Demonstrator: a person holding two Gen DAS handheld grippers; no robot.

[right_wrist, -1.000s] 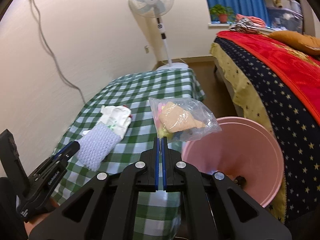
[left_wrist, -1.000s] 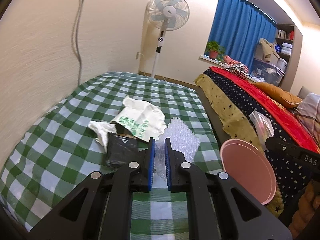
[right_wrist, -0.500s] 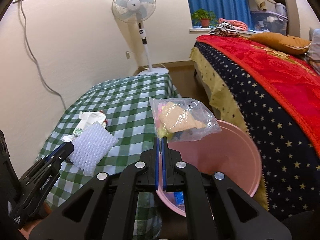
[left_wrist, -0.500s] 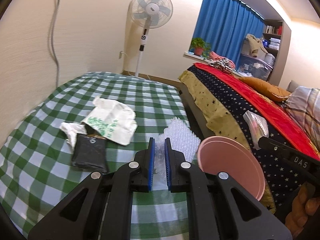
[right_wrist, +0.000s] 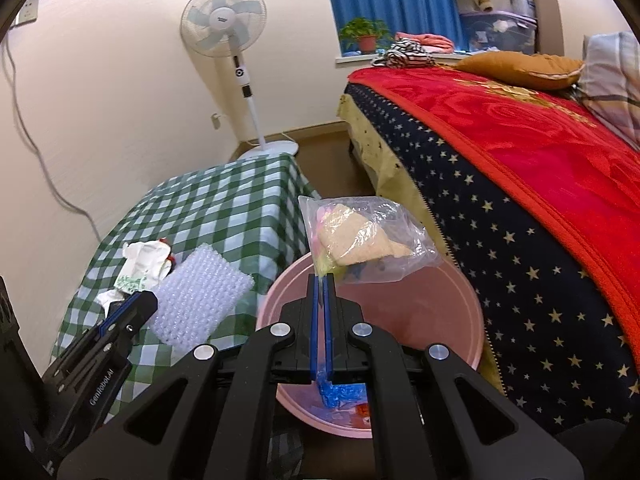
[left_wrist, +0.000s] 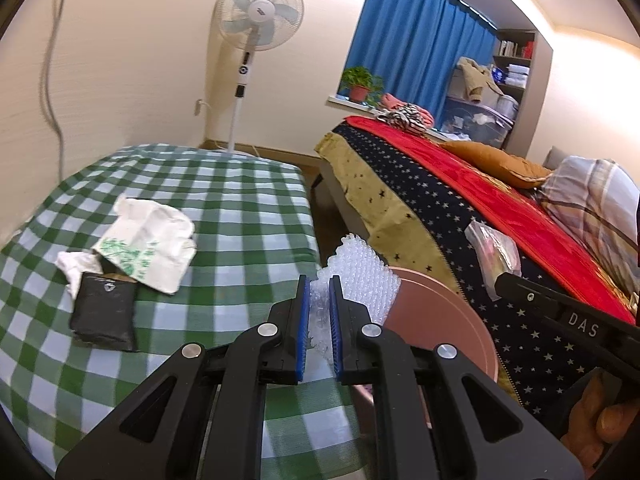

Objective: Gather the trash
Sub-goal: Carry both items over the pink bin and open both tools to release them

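My left gripper point(left_wrist: 319, 280) is shut on a sheet of white bubble wrap point(left_wrist: 358, 280), held at the table's right edge beside the pink bin point(left_wrist: 440, 320). In the right wrist view the same bubble wrap point(right_wrist: 198, 300) hangs from the left gripper point(right_wrist: 140, 300) just left of the bin. My right gripper point(right_wrist: 320, 278) is shut on a clear plastic bag point(right_wrist: 364, 240) with beige and pink scraps inside, held above the pink bin point(right_wrist: 460, 312). The bin holds blue and pink trash at its bottom. That bag point(left_wrist: 492, 252) also shows at the right of the left wrist view.
On the green checked table point(left_wrist: 240, 200) lie a crumpled white bag with green print point(left_wrist: 148, 244), a white tissue point(left_wrist: 74, 268) and a black packet point(left_wrist: 104, 316). A bed with a red and starred cover point(right_wrist: 520, 160) stands right of the bin. A standing fan point(left_wrist: 256, 28) is at the far wall.
Both grippers have swung right with their loads. The bubble wrap now sits at the bin's rim, and the plastic bag has come over the bin's opening.
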